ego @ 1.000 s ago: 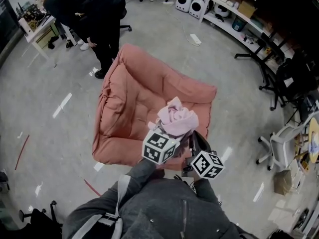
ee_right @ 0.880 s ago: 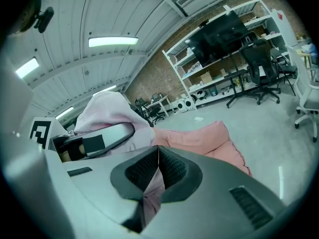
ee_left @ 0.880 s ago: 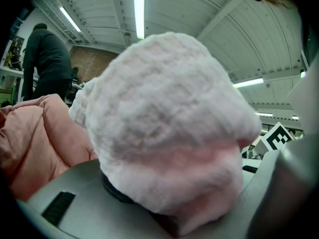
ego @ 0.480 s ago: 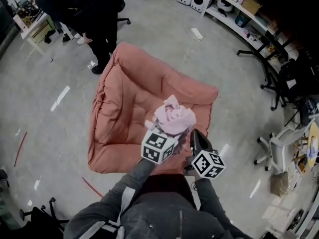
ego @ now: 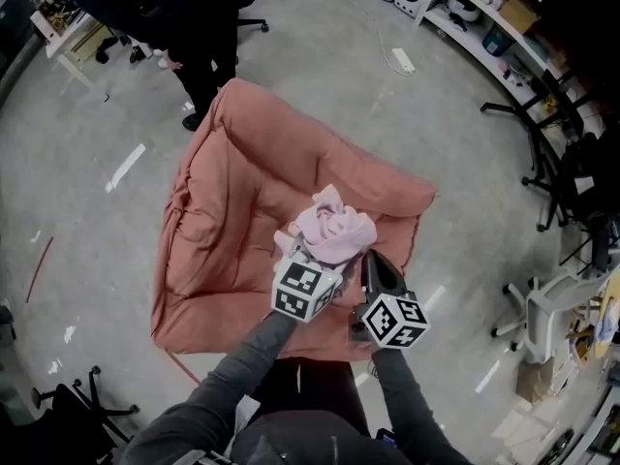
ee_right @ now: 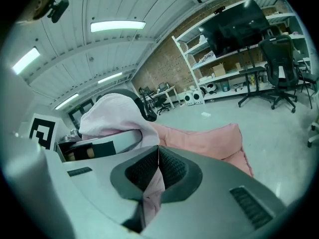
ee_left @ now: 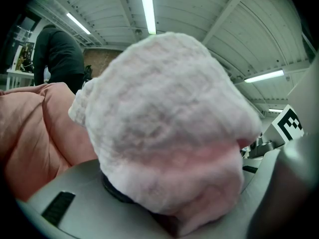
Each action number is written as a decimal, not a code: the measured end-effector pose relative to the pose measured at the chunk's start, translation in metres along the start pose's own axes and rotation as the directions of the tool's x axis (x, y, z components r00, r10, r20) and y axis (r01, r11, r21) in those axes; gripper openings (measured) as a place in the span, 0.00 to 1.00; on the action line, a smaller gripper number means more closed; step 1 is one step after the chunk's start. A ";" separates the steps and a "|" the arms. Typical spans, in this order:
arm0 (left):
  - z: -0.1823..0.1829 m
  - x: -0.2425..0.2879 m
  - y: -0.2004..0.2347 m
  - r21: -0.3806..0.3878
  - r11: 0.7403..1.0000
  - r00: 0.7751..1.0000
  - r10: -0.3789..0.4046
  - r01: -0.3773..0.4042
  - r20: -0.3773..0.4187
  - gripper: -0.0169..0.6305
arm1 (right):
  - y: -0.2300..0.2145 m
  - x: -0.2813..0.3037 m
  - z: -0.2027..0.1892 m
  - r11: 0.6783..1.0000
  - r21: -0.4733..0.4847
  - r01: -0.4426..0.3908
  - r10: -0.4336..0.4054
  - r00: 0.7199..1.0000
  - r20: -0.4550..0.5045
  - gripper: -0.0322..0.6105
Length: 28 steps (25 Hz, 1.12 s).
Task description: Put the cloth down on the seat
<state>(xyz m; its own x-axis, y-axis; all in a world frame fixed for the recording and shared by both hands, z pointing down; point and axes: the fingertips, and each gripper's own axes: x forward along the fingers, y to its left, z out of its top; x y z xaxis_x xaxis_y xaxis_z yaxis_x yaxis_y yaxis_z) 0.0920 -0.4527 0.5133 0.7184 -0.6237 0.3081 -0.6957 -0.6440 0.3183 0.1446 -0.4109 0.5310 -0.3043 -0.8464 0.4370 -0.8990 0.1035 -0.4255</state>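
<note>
Fluffy terry cloth [ego: 334,227], matt quilted fabric seat [ego: 231,211], smooth grey floor [ego: 82,231]

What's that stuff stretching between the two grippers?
A pink cloth: bunched in the left gripper, with one edge pinched in the right gripper. The right gripper view shows it best.

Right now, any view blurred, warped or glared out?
Head view: fisheye curves the floor, corners dark, cloth and seat sharp. Left gripper view: cloth fills the frame, soft focus. Right gripper view: heavy barrel warp, ceiling lamp blown white.
</note>
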 end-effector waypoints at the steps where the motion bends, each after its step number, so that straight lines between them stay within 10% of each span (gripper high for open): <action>1: -0.003 0.008 0.003 0.001 1.000 1.000 0.008 -0.008 -0.006 0.35 | -0.004 0.007 -0.001 1.000 -0.002 -0.004 0.004 1.000 -0.009 0.06; 28: -0.106 0.184 0.120 -0.084 0.979 0.961 0.161 -0.184 -0.225 0.37 | -0.108 0.135 -0.013 0.999 0.014 0.043 -0.041 0.992 -0.117 0.06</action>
<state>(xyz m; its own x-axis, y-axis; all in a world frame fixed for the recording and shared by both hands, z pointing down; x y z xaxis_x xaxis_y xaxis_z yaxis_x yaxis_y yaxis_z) 0.1409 -0.5982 0.7035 0.5782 -0.6034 0.5491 -0.8134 -0.4788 0.3303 0.1968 -0.5299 0.6463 -0.3017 -0.7833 0.5436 -0.9068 0.0597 -0.4172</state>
